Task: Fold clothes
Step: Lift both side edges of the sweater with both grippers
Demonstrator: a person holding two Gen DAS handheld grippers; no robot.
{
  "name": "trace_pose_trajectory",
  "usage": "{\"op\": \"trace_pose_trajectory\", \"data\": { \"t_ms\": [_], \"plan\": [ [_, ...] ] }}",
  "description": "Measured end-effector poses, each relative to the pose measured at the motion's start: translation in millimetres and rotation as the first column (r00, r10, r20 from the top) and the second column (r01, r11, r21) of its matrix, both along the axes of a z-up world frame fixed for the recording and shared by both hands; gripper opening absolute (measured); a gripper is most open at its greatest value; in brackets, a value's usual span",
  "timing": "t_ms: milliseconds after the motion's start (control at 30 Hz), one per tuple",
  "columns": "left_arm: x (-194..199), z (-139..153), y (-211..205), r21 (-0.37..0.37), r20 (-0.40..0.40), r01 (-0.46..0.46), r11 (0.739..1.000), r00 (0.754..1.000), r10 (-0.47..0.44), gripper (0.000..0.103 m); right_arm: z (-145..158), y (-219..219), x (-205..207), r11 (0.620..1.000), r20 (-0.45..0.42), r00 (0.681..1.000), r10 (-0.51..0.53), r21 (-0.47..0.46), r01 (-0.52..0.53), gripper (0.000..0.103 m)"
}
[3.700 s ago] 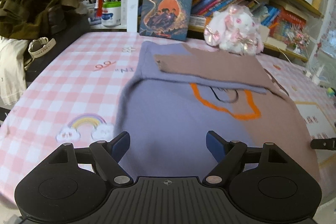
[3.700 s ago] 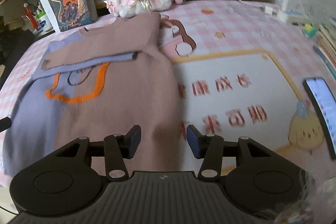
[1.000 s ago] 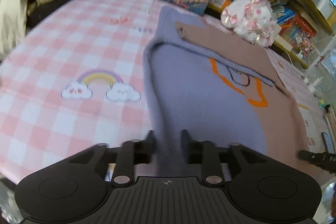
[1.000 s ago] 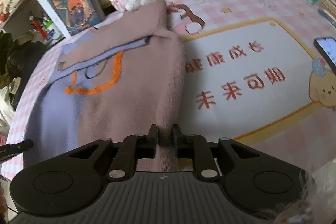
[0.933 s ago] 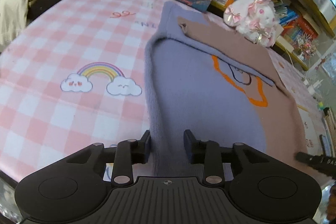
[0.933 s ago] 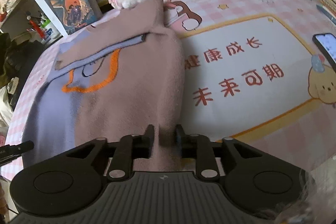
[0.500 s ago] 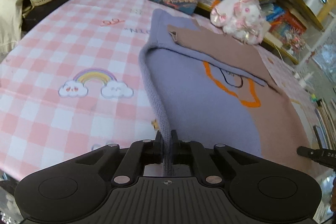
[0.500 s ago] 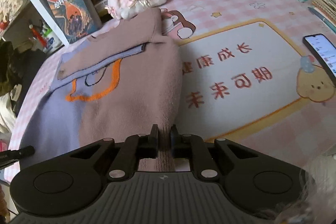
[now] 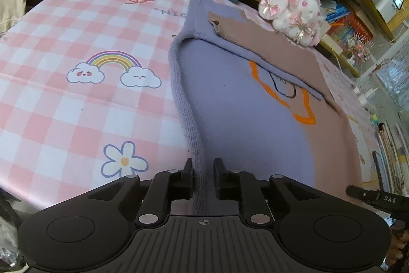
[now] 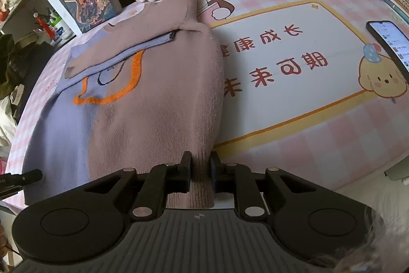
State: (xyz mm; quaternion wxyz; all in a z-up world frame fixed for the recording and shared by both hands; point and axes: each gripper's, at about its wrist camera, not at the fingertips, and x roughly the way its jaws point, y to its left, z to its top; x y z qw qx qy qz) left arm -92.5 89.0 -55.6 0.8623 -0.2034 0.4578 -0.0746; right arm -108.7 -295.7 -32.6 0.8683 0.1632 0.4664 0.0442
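pink checked tablecloth [image 9: 76, 37], bookshelves behind; lilac-and-mauve knit sweater [image 9: 242, 104] lies flat, sleeves folded in

left gripper [image 9: 203, 168] and right gripper [image 10: 200, 163] each pinch a hem corner; uneven lifting could skew the fold; thin grips may slip

Left gripper [image 9: 203, 172] – fingers clamped, low, facing forward; right gripper [image 10: 200, 166] – same.
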Motion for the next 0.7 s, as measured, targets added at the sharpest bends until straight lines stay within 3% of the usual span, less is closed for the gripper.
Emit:
{"op": "trace_pose_trajectory", "data": {
  "t_ms": [100, 700],
  "plan": [
    [-3, 0, 2, -0.004, -0.007, -0.019, 1.0, 1.0, 0.018, 0.004, 0, 0, -1, 1.0, -0.003, 1.0, 0.016, 0.007, -0.016, 0.01],
    [-55, 6, 2, -0.07, -0.012, -0.053, 0.996, 0.999, 0.052, 0.004, 9, -26, -37, 0.993, -0.016, 0.999, 0.05, 0.107, -0.048, 0.009]
  ]
}}
